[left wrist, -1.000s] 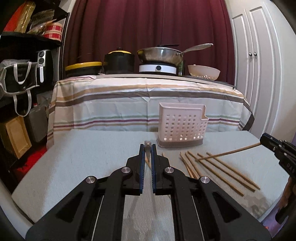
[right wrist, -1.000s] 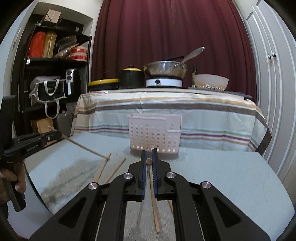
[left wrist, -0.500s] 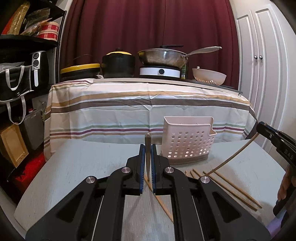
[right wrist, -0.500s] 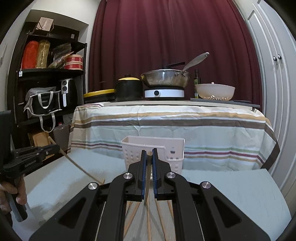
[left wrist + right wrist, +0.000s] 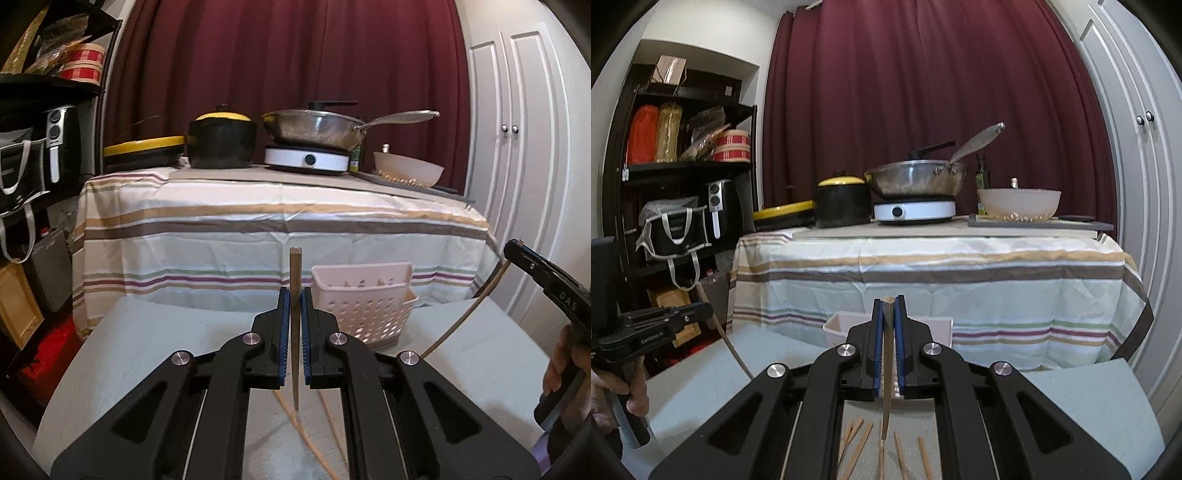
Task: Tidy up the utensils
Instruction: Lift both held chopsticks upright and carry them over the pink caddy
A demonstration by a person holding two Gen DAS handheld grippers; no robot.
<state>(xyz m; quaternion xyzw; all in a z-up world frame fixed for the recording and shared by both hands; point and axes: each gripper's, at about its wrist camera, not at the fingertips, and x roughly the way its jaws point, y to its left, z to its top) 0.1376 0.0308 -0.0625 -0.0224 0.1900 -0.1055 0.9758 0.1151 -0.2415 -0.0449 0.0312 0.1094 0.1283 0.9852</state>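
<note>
Right now your left gripper (image 5: 294,306) is clamped on a single wooden chopstick (image 5: 295,280), its blue pads pressed against the stick from both sides, the blunt square end standing up above the fingertips and the tapered end hanging below them over the grey tabletop (image 5: 155,343). Your right gripper (image 5: 888,317) grips a second chopstick (image 5: 887,310) the same way, pads tight on the wood, with the top just level with the fingertips and the thin end pointing down toward the table. Seen from the left wrist, the pale perforated plastic utensil caddy (image 5: 365,306) sits on the table just right of the held stick, in front of the striped tablecloth (image 5: 258,229); what lies inside it is too small to tell. From the right wrist, the caddy is mostly hidden behind the fingers, only its rim showing on either side. Several loose chopsticks (image 5: 858,443) lie on the table below the right gripper, near the bottom of that view. Each gripper also shows at the edge of the other's view, held by your hand (image 5: 613,391), with its stick slanting down. Behind, a steel pan (image 5: 314,127) rests on a white hotplate (image 5: 306,159) beside a black pot with a yellow lid (image 5: 221,142).
</note>
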